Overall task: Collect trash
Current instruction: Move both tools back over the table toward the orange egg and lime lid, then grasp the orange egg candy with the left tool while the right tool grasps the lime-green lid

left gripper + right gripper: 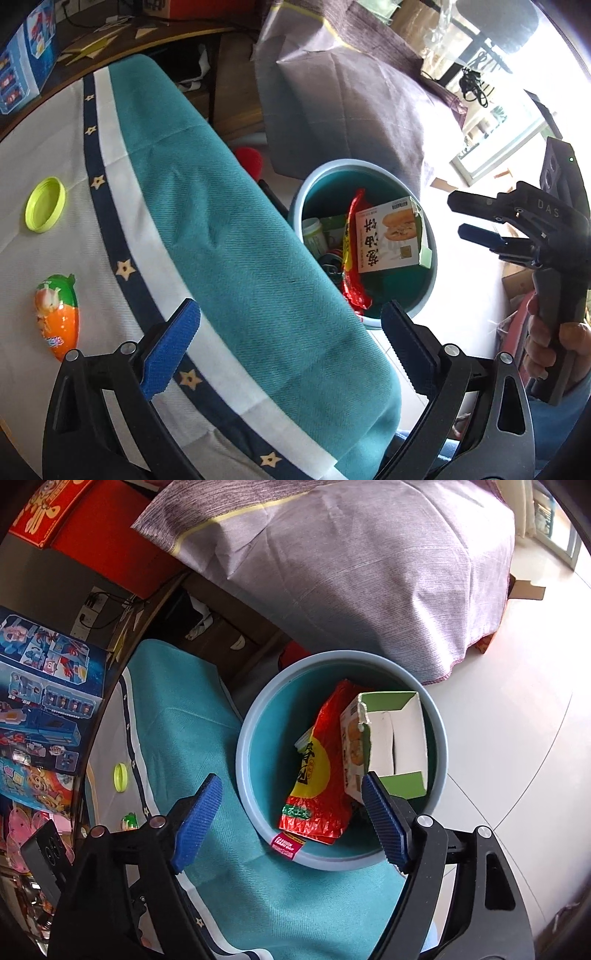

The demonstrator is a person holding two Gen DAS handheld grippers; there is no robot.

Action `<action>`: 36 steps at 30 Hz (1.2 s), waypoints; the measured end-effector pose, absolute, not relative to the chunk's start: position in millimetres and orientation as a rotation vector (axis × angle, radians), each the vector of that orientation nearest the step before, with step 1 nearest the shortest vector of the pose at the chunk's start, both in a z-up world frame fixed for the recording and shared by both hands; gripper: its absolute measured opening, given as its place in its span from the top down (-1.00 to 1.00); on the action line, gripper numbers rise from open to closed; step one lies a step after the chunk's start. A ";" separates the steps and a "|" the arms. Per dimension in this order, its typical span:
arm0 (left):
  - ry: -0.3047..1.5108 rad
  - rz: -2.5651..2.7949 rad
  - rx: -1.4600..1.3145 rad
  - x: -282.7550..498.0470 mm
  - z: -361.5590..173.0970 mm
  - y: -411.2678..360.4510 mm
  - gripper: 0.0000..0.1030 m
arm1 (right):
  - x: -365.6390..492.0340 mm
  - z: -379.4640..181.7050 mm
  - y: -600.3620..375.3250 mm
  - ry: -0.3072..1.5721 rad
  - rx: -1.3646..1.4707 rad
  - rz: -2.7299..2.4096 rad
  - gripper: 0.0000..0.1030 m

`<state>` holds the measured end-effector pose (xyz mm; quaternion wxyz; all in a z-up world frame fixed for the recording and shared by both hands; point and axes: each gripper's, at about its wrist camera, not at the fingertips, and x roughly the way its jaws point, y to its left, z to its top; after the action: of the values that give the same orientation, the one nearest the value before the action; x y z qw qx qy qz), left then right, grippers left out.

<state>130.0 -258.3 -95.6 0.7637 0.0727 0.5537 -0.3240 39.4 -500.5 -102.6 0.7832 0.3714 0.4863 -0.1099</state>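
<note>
My left gripper (291, 310) is open and empty above the teal edge of the tablecloth (221, 221). On the white part of the cloth lie a yellow-green lid (46, 209) and an orange carrot-shaped packet (57, 317). A light blue bin (332, 166) stands on the floor beside the table and holds a red snack bag (351, 258) and a food box (388, 236). My right gripper (291, 779) hangs open over the bin (243, 738), with nothing between its pads. Below it lie the red bag (317, 775) and the opened box (391, 738). The right gripper (456, 216) also shows, held in a hand.
A grey-purple cloth (369, 572) drapes over something behind the bin. Toy boxes (40, 686) and a red box (92, 528) stand along the table's far side. Pale floor (517, 720) spreads to the right of the bin, with cardboard (528, 589) near the cloth.
</note>
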 end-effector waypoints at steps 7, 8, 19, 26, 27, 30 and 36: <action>1.194 -0.636 0.080 141.7 -90.9 -203.3 -0.91 | 62.1 -100.4 -453.2 1.102 0.757 -0.181 -0.51; 1.192 -0.627 0.070 142.9 -90.1 -196.7 -0.91 | 65.7 -99.5 -444.7 1.110 0.745 -0.171 -0.51; 1.160 -0.530 0.012 149.7 -88.6 -121.2 -0.91 | 93.7 -95.3 -375.0 1.186 0.649 -0.111 -0.64; 1.144 -0.487 0.014 155.8 -102.5 -81.9 -0.91 | 113.0 -102.2 -334.6 1.245 0.599 -0.063 -0.64; 1.144 -0.490 0.015 157.0 -104.5 -79.1 -0.91 | 114.9 -103.4 -330.9 1.252 0.595 -0.058 -0.64; 1.134 -0.486 0.036 160.8 -108.6 -76.2 -0.91 | 122.6 -107.5 -320.9 1.275 0.581 -0.049 -0.64; 1.116 -0.489 0.082 173.8 -113.4 -84.9 -0.79 | 135.5 -112.6 -312.6 1.293 0.556 -0.045 -0.64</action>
<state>173.8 -84.9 -113.4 0.8194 0.0386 0.5238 -0.2298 135.5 -312.6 -112.6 0.7620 0.2556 0.5946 -0.0206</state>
